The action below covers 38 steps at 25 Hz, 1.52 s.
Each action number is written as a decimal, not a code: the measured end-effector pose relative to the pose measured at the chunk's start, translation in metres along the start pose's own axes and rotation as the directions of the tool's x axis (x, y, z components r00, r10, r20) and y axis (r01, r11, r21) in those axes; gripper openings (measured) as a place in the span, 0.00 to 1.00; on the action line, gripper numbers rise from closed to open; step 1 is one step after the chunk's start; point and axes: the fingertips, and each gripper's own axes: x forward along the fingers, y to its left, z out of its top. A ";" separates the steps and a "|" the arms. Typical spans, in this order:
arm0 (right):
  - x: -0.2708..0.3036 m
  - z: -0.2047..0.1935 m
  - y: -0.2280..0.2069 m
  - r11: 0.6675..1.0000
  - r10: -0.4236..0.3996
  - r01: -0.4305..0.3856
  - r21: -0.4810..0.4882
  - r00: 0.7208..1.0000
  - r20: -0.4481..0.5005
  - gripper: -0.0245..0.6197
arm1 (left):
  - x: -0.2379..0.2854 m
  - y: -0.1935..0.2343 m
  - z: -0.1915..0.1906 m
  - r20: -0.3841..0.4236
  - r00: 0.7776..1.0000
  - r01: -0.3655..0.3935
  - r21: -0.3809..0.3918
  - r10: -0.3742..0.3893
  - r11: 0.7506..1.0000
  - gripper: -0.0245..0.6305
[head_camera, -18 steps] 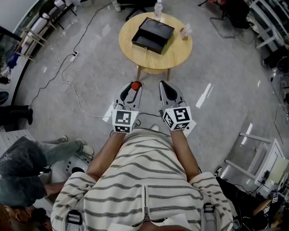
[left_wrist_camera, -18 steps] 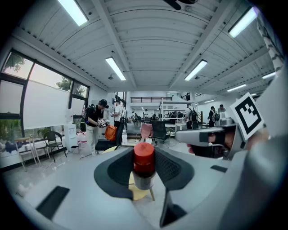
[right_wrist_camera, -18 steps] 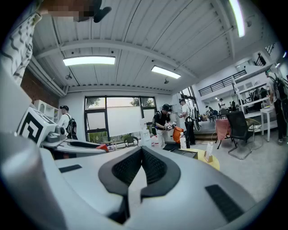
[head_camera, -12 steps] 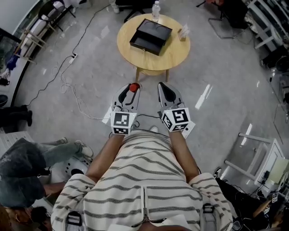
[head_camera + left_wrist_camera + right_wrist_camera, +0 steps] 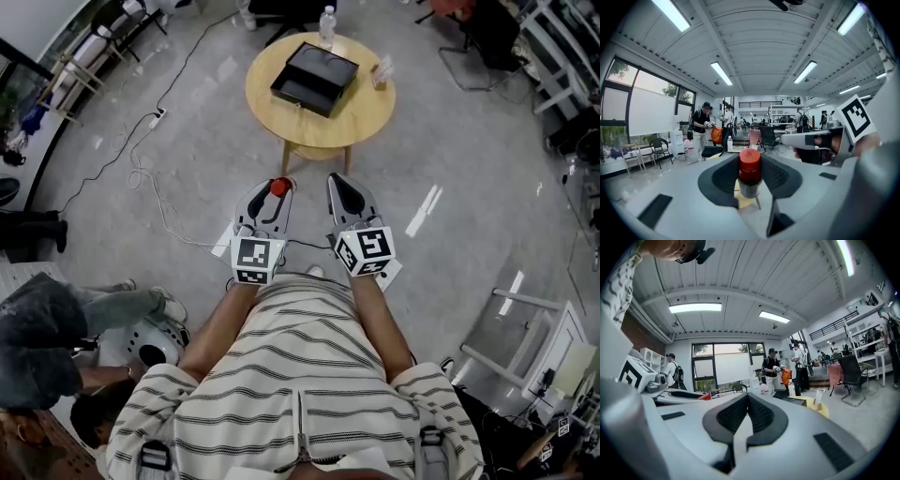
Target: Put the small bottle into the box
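A small bottle (image 5: 749, 177) with a red cap (image 5: 278, 187) sits upright between the pads of my left gripper (image 5: 273, 190), which is shut on it. In the left gripper view the red cap stands above the dark pads. My right gripper (image 5: 342, 186) is beside it, jaws shut with nothing between them; its pads (image 5: 749, 414) touch. Both grippers are held out in front of the person, over the floor. The open black box (image 5: 316, 78) lies on a round wooden table (image 5: 366, 108) ahead, well beyond both grippers.
A clear water bottle (image 5: 326, 22) and a small card stand (image 5: 382, 70) are on the table's far side. Cables (image 5: 150, 178) run over the grey floor at left. A seated person (image 5: 56, 328) is at lower left. A white frame (image 5: 525, 328) stands at right.
The view has shifted slightly; the table sits about the same distance ahead. Both grippers keep their pose, the left still holding the bottle.
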 end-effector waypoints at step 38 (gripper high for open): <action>0.099 0.004 -0.057 1.000 -0.028 0.028 -0.004 1.000 -0.009 0.07 | 0.113 0.046 0.009 -0.001 0.998 0.069 -0.023 -0.069 0.997 0.26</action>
